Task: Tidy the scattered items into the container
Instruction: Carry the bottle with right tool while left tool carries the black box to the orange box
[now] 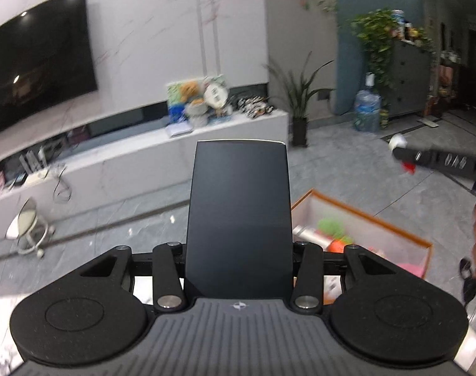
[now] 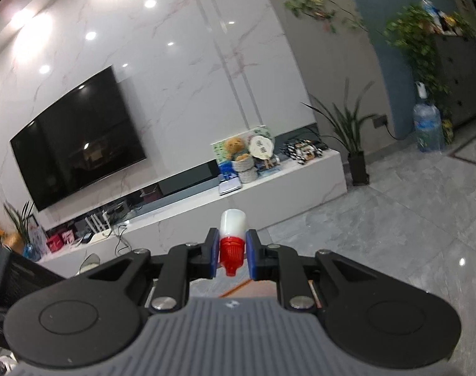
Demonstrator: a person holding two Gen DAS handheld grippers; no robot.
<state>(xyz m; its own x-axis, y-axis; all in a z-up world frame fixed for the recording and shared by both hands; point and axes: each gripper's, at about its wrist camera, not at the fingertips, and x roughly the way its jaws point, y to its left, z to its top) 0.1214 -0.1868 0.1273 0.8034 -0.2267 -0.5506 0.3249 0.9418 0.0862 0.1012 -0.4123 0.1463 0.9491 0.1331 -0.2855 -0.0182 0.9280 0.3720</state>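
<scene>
Left wrist view: left gripper is clamped on a dark flat panel, smooth matte slab with a glossy top edge, standing upright between the jaws and blocking the centre of the view. Fingertips are hidden behind it. At about 4 o'clock from the panel, the container: orange-rimmed box with pale translucent walls, sitting on the grey tiled floor. Inside it, blurred: a silver cylinder, something fuzzy green, something orange, something pink. At 2 o'clock, the right gripper comes in from the right edge, black fingers, with the small bottle's white body sticking out of the tip. It sits above the floor beyond the container's far side, apart from it.

Right wrist view: right gripper is pinching the small bottle by its ribbed red cap between blue pads. White translucent rounded body points away from camera, red nozzle points back toward it. Bottle is in the air, not in the container.

Surroundings: wall TV at 10 o'clock, glossy marble-look wall, low white TV bench with a plush bear and clutter, potted plant at 2 o'clock, blue water jug at 3 o'clock.
</scene>
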